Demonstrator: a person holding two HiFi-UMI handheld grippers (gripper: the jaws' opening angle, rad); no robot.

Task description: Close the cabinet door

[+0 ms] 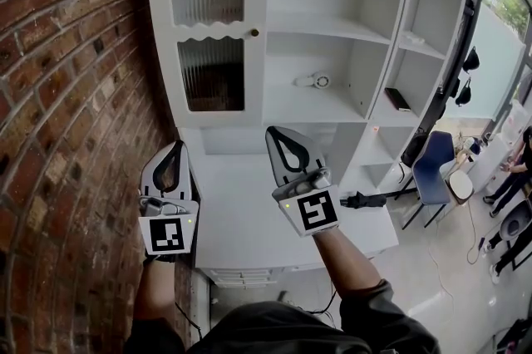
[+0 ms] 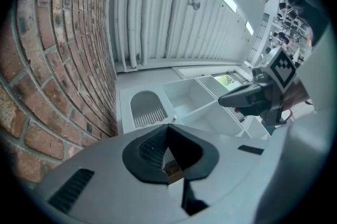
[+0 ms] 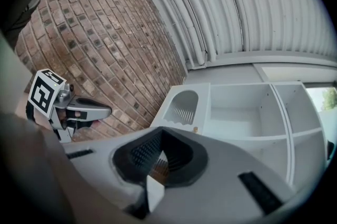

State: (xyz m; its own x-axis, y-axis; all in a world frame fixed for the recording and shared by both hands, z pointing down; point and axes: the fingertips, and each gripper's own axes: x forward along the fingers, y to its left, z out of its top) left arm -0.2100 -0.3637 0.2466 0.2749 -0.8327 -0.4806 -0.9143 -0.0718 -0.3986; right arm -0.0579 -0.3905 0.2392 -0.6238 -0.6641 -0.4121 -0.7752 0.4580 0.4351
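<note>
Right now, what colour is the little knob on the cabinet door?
The knob is brassy gold on the white cabinet door; head view shows it best.

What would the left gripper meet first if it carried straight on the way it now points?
Most likely the closed cabinet door: the left gripper, fingers together and empty, aims over the white countertop at its ribbed glass panes. Depth is unclear, but nothing shows between.

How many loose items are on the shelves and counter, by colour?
White: 1, the small object on the middle shelf.
Black: 2, the flat item on the right shelf and the long object at the counter's edge.
Total: 3.
</note>
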